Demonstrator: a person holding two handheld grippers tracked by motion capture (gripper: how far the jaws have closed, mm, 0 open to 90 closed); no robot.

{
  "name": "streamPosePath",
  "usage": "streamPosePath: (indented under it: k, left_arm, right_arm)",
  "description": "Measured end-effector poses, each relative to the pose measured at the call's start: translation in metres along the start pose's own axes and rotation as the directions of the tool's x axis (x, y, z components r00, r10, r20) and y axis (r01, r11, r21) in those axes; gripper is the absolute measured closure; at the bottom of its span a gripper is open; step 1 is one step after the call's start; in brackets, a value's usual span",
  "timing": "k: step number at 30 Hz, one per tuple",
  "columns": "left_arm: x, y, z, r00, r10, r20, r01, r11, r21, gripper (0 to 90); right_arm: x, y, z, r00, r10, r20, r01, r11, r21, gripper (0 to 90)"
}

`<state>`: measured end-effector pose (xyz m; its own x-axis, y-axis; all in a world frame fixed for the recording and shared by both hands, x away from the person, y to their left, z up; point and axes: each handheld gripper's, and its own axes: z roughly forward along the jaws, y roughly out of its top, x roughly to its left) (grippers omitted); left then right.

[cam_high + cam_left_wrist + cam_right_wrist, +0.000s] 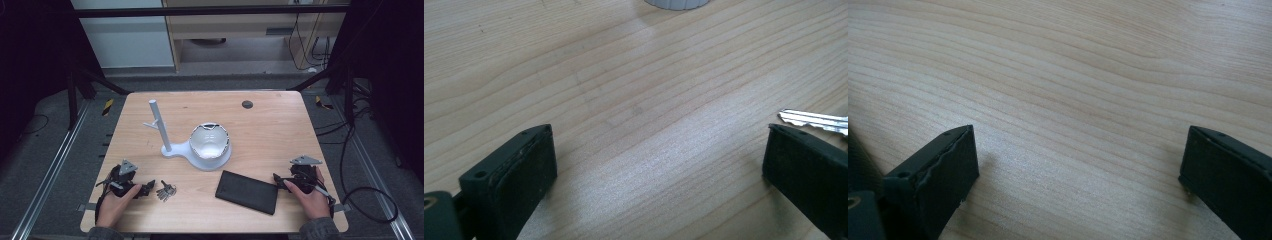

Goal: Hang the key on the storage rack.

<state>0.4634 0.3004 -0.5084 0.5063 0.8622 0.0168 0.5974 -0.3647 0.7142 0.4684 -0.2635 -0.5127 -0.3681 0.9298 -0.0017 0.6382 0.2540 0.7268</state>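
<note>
left gripper (148,189) jaws wide, empty, keys (166,191) just beside; right gripper (278,180) wide near wallet (247,192). straddle key bunch squarely, close low.

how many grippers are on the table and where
2. The left gripper rests near the front left edge beside the keys; the right gripper rests at the front right, next to the black wallet.

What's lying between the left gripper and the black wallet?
A bunch of keys lies between the left gripper and the black wallet, plus bare wood, seen in the high view.
</note>
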Motion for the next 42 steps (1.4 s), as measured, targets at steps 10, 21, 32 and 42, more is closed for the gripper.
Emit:
streamPosePath:
  k: [10,21,32,42]
  left_arm:
    - [-0.017,0.013,-0.014,0.9944,0.103,0.024,-0.103,0.9946,-0.007,9.2]
    - [-0.01,0.011,-0.021,0.9979,0.065,0.005,-0.065,0.9976,-0.023,7.9]
    - [-0.032,0.025,-0.035,0.9806,0.185,0.065,-0.19,0.9775,0.091,5.1]
    - [-0.066,0.043,-0.031,0.9384,0.299,0.172,-0.332,0.9192,0.212,15.9]
  right_arm:
    - [0.0,-0.002,-0.002,1.0,-0.001,0.004,0.001,1.0,-0.001,2.3]
    - [0.0,-0.003,-0.003,1.0,0.001,0.003,-0.001,1.0,-0.001,2.2]
    - [0.001,-0.004,-0.004,1.0,0.006,0.006,-0.006,1.0,0.0,2.3]
    - [0.001,-0.005,-0.004,0.9999,0.004,0.01,-0.004,1.0,-0.001,2.3]
